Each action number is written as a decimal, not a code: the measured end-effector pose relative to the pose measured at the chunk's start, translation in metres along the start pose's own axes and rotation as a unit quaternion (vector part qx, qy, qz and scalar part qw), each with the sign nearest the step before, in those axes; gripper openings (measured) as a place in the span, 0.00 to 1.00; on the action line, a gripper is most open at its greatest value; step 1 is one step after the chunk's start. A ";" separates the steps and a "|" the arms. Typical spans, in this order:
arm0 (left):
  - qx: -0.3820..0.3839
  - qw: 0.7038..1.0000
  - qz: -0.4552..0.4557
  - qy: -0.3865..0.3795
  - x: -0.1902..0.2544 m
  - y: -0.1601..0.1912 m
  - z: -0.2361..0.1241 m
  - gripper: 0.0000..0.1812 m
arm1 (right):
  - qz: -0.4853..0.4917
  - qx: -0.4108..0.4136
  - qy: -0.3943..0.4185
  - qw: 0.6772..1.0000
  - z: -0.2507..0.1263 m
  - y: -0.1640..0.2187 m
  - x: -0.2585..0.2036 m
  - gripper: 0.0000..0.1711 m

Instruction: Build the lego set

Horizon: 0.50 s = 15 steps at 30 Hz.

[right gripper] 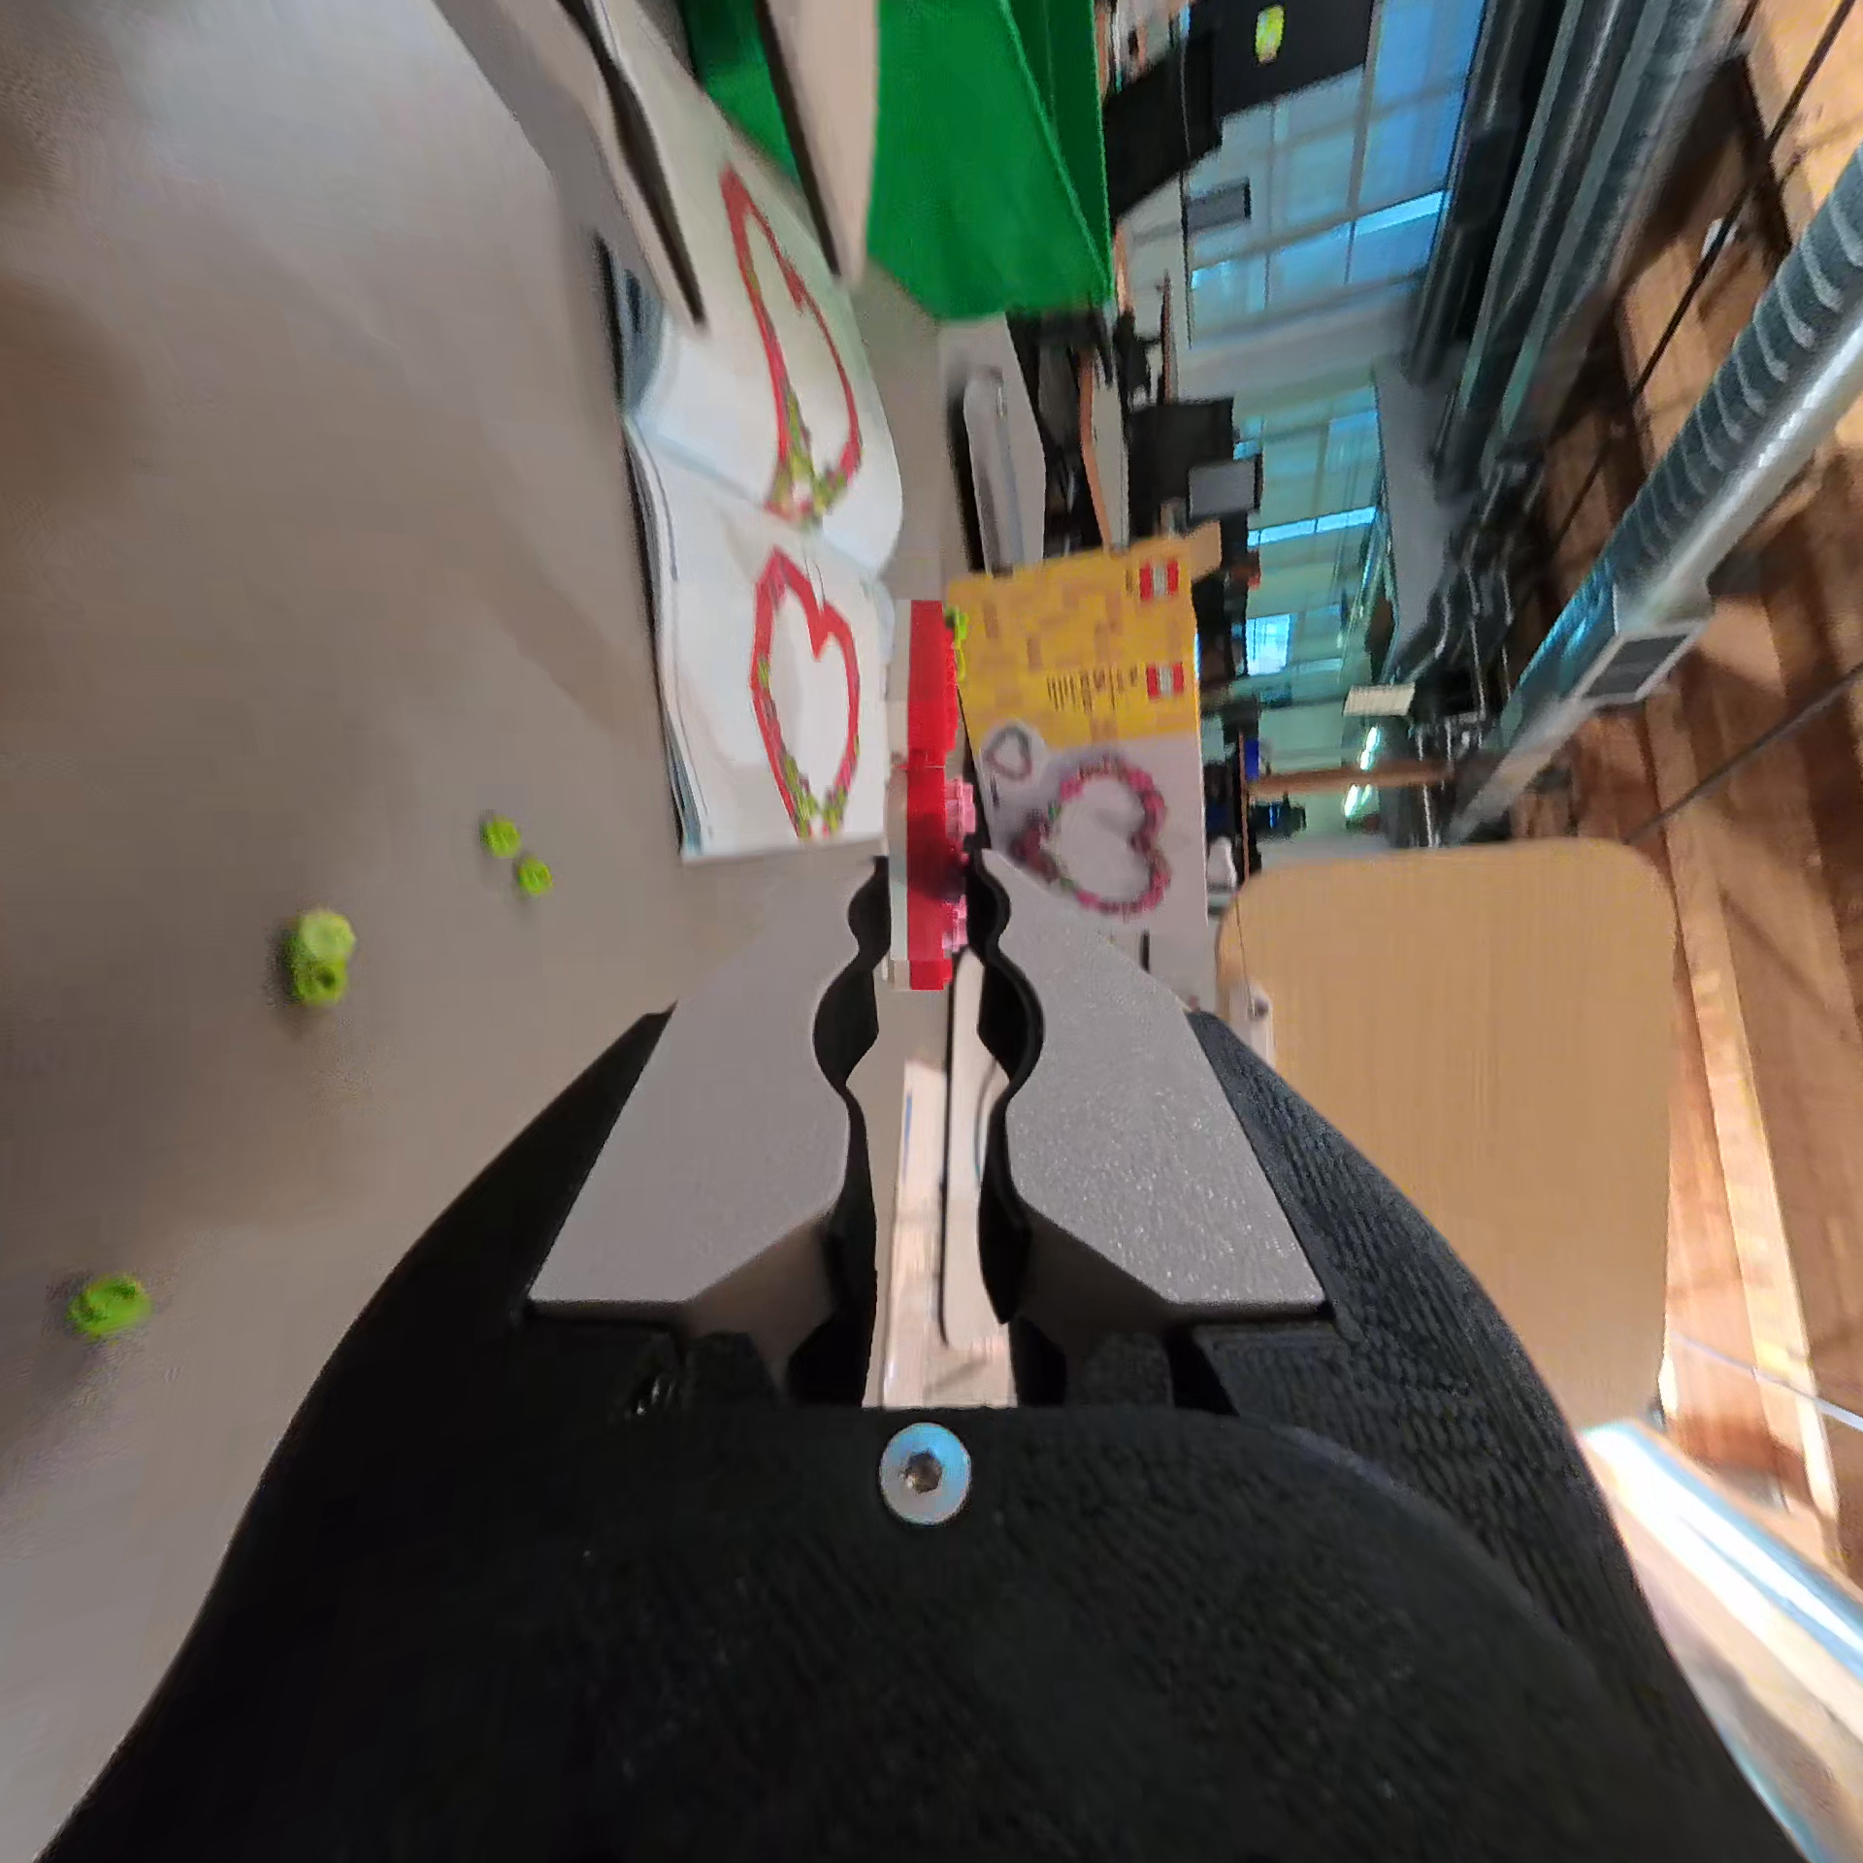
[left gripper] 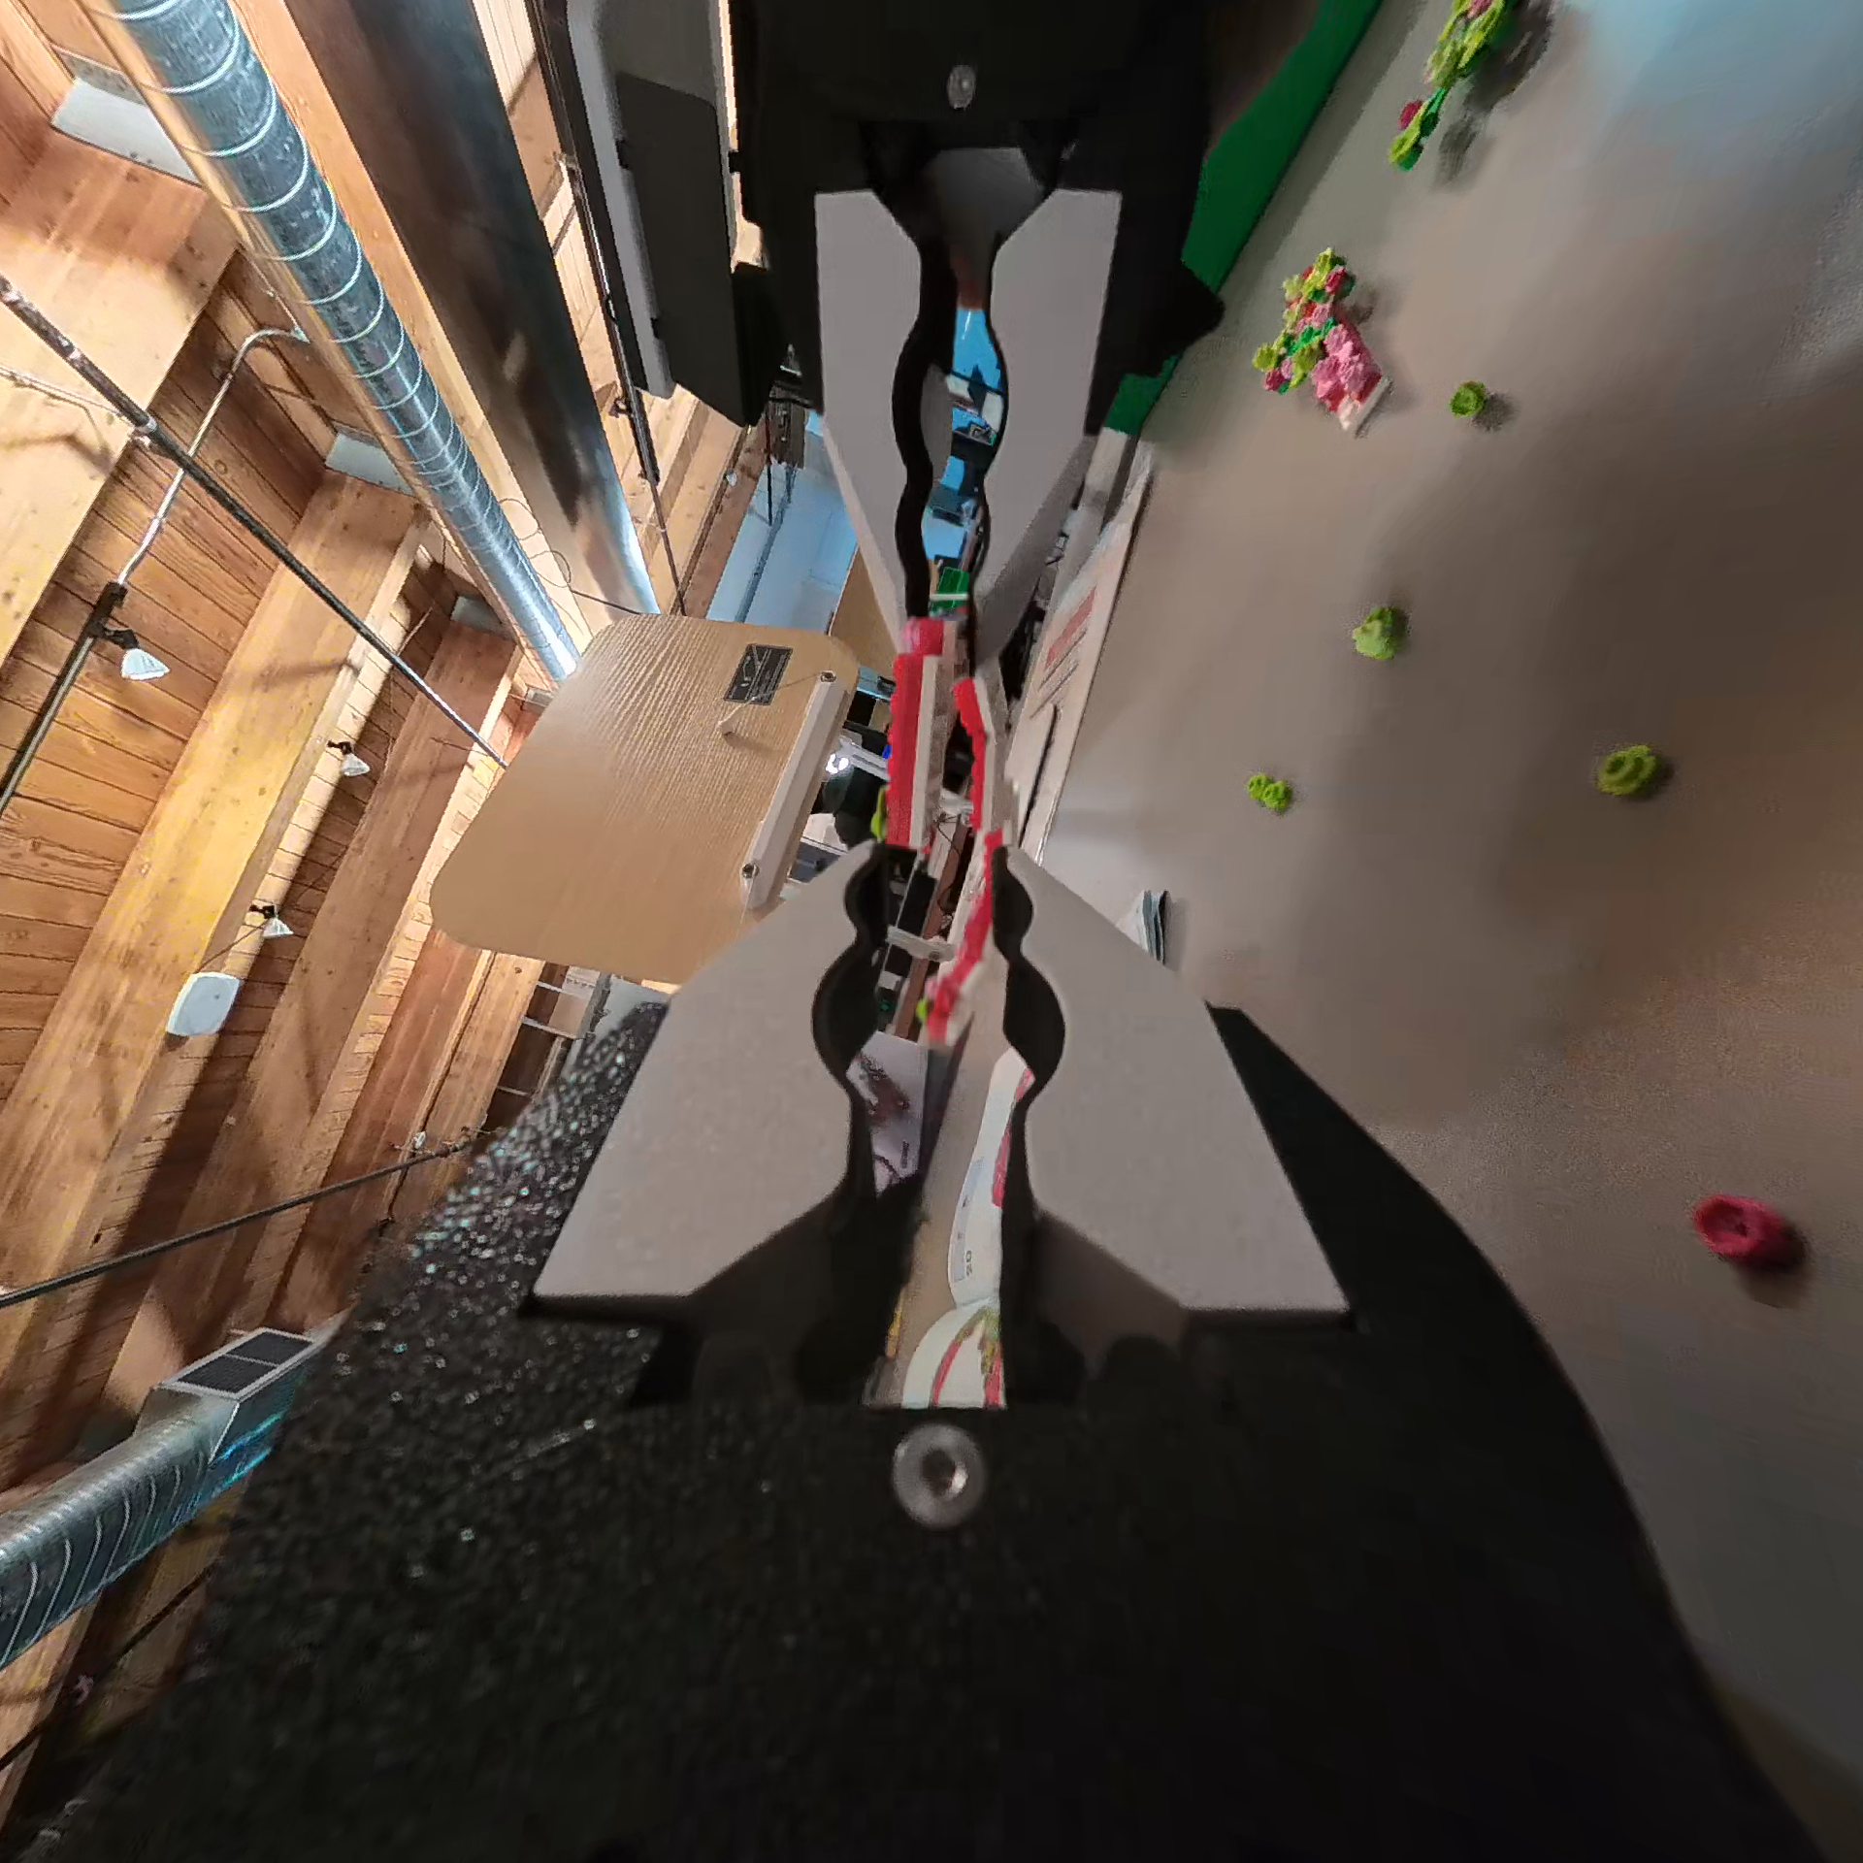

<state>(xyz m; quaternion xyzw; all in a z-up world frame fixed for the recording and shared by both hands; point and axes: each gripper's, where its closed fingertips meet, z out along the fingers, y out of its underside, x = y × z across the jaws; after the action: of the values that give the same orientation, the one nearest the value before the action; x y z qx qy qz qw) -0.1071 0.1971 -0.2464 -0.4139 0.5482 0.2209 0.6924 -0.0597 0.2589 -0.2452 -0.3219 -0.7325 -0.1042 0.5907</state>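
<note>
Loose green pieces litter my grey desk, work remaining, while both grippers, left and right, clamp the unfinished red frame.

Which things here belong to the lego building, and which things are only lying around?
Belong to the job:
- red lego heart frame, held between both hand-held grippers: left, right
- loose lime-green flower pieces
- dark pink round piece
- pink and green flower cluster
- open white instruction booklet

Only lying around:
- yellow lego box
- green cloth
- light wooden chair
</note>
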 end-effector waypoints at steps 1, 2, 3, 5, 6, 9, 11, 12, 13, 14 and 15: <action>-0.002 1.000 -0.001 0.002 0.001 0.001 0.000 0.09 | 0.001 -0.022 0.000 1.000 -0.001 0.011 0.003 0.07; -0.003 1.000 -0.002 0.004 0.001 0.002 0.001 0.08 | 0.000 -0.045 0.002 0.999 -0.001 0.021 0.006 0.07; -0.005 1.000 -0.002 0.005 0.002 0.003 0.001 0.07 | 0.002 -0.072 0.000 0.997 -0.002 0.033 0.009 0.07; -0.006 1.000 -0.003 0.005 0.002 0.003 0.001 0.06 | 0.016 -0.122 -0.016 0.992 -0.002 0.053 0.010 0.07; -0.006 1.000 -0.005 0.006 0.003 0.003 0.001 0.05 | 0.026 -0.141 -0.026 0.989 -0.002 0.061 0.010 0.07; -0.001 1.000 -0.014 -0.005 -0.001 0.002 0.000 0.00 | 0.053 -0.186 -0.051 0.980 -0.004 0.082 0.008 0.08; 0.001 1.000 -0.020 -0.012 -0.005 0.003 -0.001 0.00 | 0.062 -0.203 -0.061 0.975 -0.005 0.090 0.007 0.08; 0.001 1.000 -0.022 -0.013 -0.005 0.003 -0.001 0.00 | 0.068 -0.208 -0.067 0.973 -0.005 0.092 0.006 0.08; -0.001 1.000 -0.023 -0.013 -0.006 0.004 -0.001 0.00 | 0.072 -0.210 -0.069 0.973 -0.005 0.094 0.006 0.08; -0.003 1.000 -0.022 -0.015 -0.006 0.005 -0.001 0.00 | 0.075 -0.212 -0.071 0.972 -0.005 0.095 0.006 0.08; -0.004 1.000 -0.021 -0.014 -0.006 0.005 -0.001 0.00 | 0.074 -0.213 -0.071 0.972 -0.006 0.095 0.006 0.08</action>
<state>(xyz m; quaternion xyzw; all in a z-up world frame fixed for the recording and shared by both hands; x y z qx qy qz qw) -0.1137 0.1997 -0.2425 -0.4252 0.5287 0.2137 0.7029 0.0007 0.3314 -0.2595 -0.5002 -0.7079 -0.1903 0.4609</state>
